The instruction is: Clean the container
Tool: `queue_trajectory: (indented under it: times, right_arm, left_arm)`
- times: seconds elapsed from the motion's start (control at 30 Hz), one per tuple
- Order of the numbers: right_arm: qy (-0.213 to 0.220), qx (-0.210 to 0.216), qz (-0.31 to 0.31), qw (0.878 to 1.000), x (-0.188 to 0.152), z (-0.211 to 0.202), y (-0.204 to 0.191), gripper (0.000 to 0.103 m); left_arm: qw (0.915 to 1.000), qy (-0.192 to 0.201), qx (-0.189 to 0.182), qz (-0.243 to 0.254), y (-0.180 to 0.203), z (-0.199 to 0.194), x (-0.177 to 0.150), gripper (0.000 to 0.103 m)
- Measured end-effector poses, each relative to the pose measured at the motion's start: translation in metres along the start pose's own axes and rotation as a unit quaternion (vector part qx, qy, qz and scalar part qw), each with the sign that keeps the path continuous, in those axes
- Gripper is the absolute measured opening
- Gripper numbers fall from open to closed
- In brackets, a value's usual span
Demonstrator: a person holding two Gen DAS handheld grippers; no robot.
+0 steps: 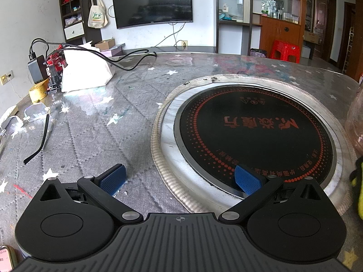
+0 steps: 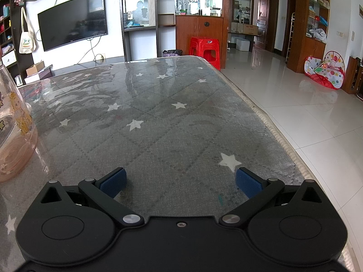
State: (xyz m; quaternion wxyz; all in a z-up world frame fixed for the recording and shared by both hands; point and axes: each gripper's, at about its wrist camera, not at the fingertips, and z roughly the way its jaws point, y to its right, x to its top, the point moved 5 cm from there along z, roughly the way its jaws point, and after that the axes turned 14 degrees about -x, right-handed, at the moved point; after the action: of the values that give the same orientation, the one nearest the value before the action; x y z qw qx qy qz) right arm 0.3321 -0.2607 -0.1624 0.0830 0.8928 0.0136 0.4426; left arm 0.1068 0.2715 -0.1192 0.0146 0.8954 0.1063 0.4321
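Pink clear plastic container [image 2: 13, 124] on table [image 2: 158, 122]: likely light, slick, thin-walled; grip low on the wall. Left claw [image 1: 180, 178] and right claw [image 2: 181, 181] both spread, empty

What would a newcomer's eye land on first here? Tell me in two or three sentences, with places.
The round black cooktop with red dots and lettering, set in a metal ring in the grey star-printed table, dominates ahead of the open left tool. A clear pink container with cartoon print stands at the left edge of the right wrist view, left of the open right tool. Glasses lie far left.
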Motion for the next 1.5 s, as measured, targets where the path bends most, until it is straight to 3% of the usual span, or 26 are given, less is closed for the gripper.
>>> queue_trajectory:
  times: [1.5]
  right_arm:
    - [0.000, -0.001, -0.001, 1.000, -0.004, -0.012, 0.004, 0.103]
  left_arm:
    - [1.0000, 0.000, 0.000, 0.000, -0.001, 0.000, 0.000, 0.103]
